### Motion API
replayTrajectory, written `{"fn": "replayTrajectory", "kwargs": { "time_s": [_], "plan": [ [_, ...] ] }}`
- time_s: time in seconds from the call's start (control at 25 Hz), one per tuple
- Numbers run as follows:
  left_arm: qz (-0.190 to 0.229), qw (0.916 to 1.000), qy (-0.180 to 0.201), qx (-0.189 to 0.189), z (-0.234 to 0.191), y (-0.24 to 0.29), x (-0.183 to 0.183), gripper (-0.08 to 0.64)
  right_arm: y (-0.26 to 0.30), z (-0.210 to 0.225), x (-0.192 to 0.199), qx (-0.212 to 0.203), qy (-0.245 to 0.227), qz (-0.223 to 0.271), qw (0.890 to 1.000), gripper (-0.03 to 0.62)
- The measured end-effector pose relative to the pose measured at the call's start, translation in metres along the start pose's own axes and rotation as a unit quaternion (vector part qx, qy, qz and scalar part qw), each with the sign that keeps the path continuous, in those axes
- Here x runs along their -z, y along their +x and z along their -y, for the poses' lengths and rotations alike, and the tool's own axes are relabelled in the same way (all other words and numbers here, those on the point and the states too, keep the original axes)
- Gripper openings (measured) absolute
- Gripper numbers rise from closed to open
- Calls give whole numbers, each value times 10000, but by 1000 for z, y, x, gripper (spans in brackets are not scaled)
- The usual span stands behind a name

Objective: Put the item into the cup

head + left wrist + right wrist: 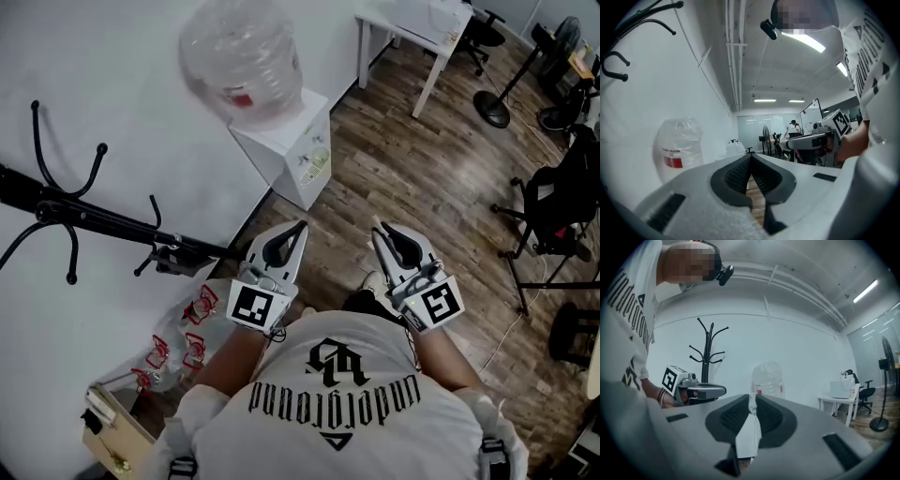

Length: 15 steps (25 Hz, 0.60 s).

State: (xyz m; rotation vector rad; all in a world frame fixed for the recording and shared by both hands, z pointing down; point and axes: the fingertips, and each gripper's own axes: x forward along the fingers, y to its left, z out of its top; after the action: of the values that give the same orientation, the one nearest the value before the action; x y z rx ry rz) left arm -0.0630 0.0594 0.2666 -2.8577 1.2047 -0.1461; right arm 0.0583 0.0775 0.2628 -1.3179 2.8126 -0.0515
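Within right hand-held gripper (753, 398): paper-like item (749, 434)

The floor (422, 169) is laid in dark, faintly glossy wood. The water bottle (242, 58) is formed of clear plastic. The white item (748, 436) is seen as thin, matt and paper-like.

Bare wooden floor (422, 178) is stretching far and right beyond the right gripper (379, 226). A coat rack (84, 217) is standing near the left gripper (301, 226), on its left. A water dispenser (291, 150) is blocking the far left by the wall (112, 94).
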Motion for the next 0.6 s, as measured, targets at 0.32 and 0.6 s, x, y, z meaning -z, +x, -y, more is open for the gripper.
{"fn": "replayTrajectory", "kwargs": {
  "time_s": [0.32,0.6],
  "plan": [
    [-160,9995,-22,-284,12,85,6,8,-4,85,11,-395,162,-154,9990,52],
    [-257,9979,24,-594,18,132,13,8,-16,139,20,-623,227,-231,9975,52]
  ]
}}
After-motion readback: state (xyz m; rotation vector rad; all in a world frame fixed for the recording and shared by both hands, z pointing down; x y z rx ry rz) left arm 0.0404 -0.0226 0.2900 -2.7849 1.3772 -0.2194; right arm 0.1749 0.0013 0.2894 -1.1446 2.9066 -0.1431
